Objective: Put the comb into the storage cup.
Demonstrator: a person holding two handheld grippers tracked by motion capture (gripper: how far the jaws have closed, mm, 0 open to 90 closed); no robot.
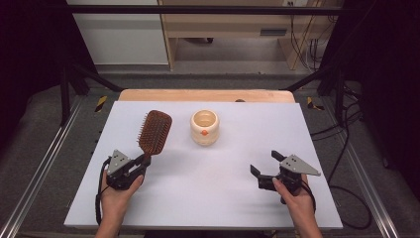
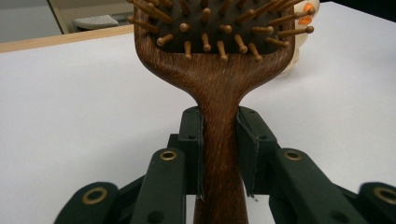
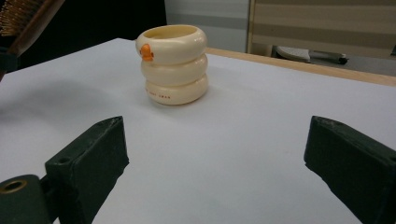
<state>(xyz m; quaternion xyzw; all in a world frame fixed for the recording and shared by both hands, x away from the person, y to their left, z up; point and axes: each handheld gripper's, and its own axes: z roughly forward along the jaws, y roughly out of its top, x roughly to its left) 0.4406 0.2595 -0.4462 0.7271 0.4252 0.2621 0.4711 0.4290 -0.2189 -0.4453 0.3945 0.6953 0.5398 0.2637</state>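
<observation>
A brown wooden hairbrush (image 1: 154, 131) with wooden bristles is held up off the white table (image 1: 208, 198), head tilted away from me. My left gripper (image 1: 140, 162) is shut on its handle; in the left gripper view both pads clamp the handle (image 2: 223, 154) just below the head (image 2: 219, 32). A cream ribbed cup (image 1: 204, 127) with an orange mark stands upright at the table's middle back. My right gripper (image 1: 266, 163) hovers open at the right front, pointing toward the cup (image 3: 174, 63), nothing between its pads (image 3: 95, 154).
The table's far edge is a wooden strip (image 1: 205, 95). Metal rails (image 1: 42, 168) run along both sides, and cables (image 1: 346, 148) lie on the floor at the right. Cabinets (image 1: 124, 34) stand beyond the table.
</observation>
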